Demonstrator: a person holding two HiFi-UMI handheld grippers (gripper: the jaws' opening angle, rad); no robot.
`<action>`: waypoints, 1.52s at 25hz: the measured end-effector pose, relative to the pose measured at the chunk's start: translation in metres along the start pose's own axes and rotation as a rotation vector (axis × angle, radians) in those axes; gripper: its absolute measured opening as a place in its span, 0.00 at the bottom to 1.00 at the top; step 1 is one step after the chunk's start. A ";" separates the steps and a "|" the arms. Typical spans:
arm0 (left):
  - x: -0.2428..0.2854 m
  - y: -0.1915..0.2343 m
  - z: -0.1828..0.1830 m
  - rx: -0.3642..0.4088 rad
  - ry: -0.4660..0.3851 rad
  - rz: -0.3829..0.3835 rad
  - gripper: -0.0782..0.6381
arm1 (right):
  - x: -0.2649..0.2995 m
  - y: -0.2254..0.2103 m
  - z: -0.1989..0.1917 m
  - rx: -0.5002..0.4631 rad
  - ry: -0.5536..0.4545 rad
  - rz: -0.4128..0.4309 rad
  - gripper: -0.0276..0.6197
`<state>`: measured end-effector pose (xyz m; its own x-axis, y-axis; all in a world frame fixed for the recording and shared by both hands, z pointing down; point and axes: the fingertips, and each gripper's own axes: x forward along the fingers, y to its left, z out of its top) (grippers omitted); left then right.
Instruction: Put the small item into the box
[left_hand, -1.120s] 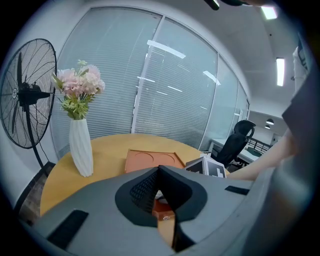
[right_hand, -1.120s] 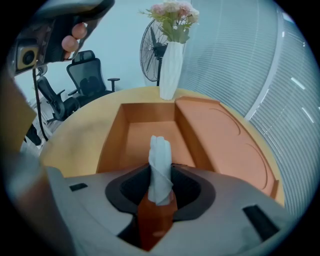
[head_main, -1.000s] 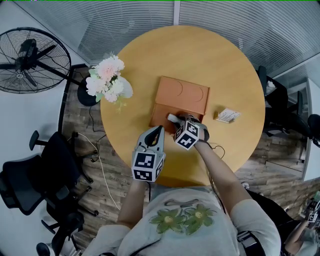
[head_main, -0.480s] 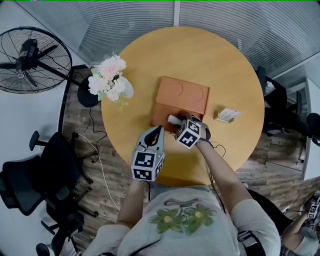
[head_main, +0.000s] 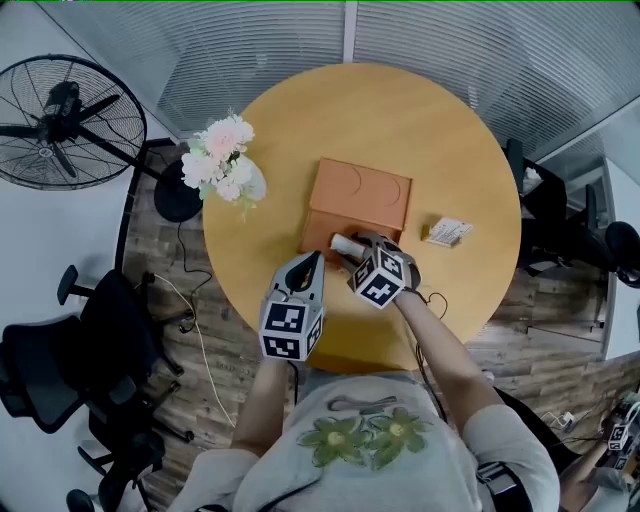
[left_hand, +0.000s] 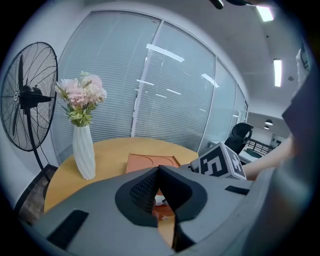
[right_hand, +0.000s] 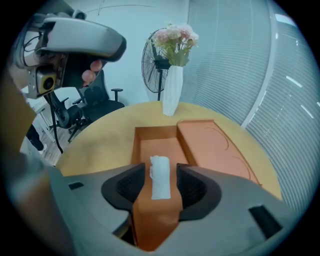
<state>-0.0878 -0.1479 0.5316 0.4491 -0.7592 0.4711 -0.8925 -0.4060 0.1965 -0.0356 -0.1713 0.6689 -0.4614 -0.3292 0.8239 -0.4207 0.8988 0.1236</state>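
The person wears a light grey short-sleeved T-shirt (head_main: 372, 455) printed with two green flowers (head_main: 338, 436) across the chest. The left hand-held gripper (left_hand: 158, 172) and the right hand-held gripper (right_hand: 163, 171) are grey moulded plastic with black ribbed pads (right_hand: 132, 186). Each carries a cube of black-and-white square markers (head_main: 290, 333).

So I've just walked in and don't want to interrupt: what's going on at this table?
A person holds tongs in each hand over a round wooden table. The right tongs are open around a small white item, which lies in the open tray of the orange box; they are not touching it. The left tongs are shut, hold nothing, and hover just short of the box. The item looks to be in the box already.
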 end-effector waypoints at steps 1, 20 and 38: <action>-0.002 0.000 0.002 0.002 -0.004 0.001 0.11 | -0.006 0.000 0.003 0.001 -0.008 -0.011 0.36; -0.051 -0.016 0.040 0.036 -0.115 0.030 0.11 | -0.156 0.006 0.086 0.207 -0.433 -0.173 0.25; -0.093 -0.061 0.048 0.073 -0.182 -0.003 0.11 | -0.232 0.046 0.092 0.304 -0.647 -0.216 0.05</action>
<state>-0.0737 -0.0771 0.4340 0.4576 -0.8347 0.3063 -0.8888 -0.4389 0.1318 -0.0197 -0.0803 0.4322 -0.6718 -0.6786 0.2969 -0.7084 0.7058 0.0103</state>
